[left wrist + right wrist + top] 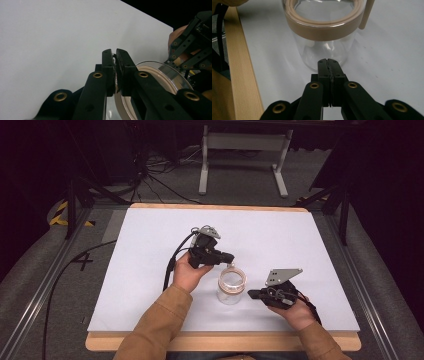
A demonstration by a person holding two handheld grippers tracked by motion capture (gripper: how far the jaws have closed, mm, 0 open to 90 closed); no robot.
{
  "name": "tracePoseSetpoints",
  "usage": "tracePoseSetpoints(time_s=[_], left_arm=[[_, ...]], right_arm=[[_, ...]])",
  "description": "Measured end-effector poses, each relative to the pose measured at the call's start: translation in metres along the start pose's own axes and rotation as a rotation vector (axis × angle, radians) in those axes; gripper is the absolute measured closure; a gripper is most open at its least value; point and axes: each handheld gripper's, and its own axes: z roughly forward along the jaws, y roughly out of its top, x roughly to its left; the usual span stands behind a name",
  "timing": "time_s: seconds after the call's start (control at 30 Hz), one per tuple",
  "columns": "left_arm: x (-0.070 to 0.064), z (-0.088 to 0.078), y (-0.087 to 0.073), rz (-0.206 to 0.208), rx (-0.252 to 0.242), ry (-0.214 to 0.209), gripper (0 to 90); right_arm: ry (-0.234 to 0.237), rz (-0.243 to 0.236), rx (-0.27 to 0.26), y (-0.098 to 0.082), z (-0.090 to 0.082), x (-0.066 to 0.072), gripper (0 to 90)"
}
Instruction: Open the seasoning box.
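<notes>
While right fingers (328,65) sit together | left fingers (115,56) nearly closed, empty | jar (231,285) between.

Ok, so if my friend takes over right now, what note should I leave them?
Left tool: jaws nearly together with a thin gap, at the jar's rim. Unclear if it pinches anything.
Right tool: shut, empty, pointing at the jar's side.
Jar: upright on the white mat, tan ring on top.
Done: both tools are at the jar.
Left: probably steady the jar, then work its top.
</notes>
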Motion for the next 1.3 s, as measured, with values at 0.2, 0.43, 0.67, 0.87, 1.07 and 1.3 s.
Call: tracePoseSetpoints(time_s=[0.2, 0.43, 0.67, 0.87, 1.07, 1.3], left_arm=[[0.002, -0.001, 0.000, -0.005, 0.008, -0.006, 85.4], [0.003, -0.001, 0.000, -0.030, 0.004, -0.020, 85.6], [0.004, -0.001, 0.000, -0.042, 0.004, -0.024, 86.4], [0.004, 0.000, 0.000, -0.049, 0.004, -0.023, 86.5], [0.005, 0.000, 0.000, -0.057, 0.004, -0.028, 86.6], [0.008, 0.000, -0.001, -0.080, 0.002, -0.042, 86.7]], right_arm=[[0.014, -0.006, -0.012, 0.004, -0.003, 0.003, 89.6], [0.033, -0.034, -0.017, 0.012, -0.005, 0.012, 89.7], [0.042, -0.044, -0.031, 0.016, -0.005, 0.016, 89.7], [0.049, -0.043, -0.040, 0.018, -0.006, 0.019, 89.7], [0.052, -0.049, -0.044, 0.019, -0.005, 0.020, 89.7], [0.053, -0.054, -0.047, 0.020, -0.005, 0.021, 89.7]])
